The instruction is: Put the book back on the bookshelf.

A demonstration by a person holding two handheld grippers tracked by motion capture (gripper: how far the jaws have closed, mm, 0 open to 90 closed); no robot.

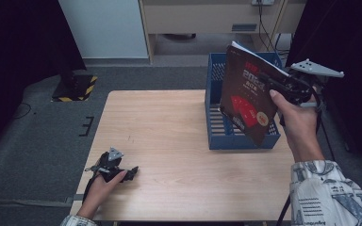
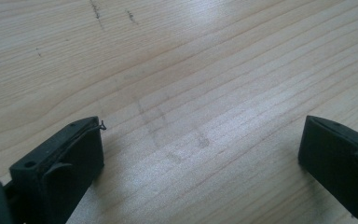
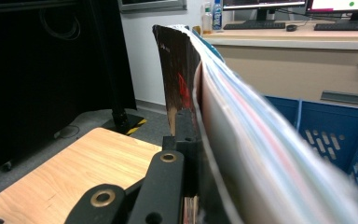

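Book (image 1: 246, 99), dark-covered with red print, is being held upright and tilted above the blue crate (image 1: 215, 101) at the worktop's (image 1: 169, 136) far right. Right gripper (image 1: 274, 87) is clamping it at its edge, fingers closed tight on cover and pages; in the right gripper view the book (image 3: 182, 79) is rising edge-on from the clamped fingers (image 3: 184, 135), pages fanning to the right. Left gripper (image 1: 129, 173) is resting on the worktop near the front left edge, well apart from the crate, its fingers (image 2: 67, 163) standing wide open over bare wood, holding nothing.
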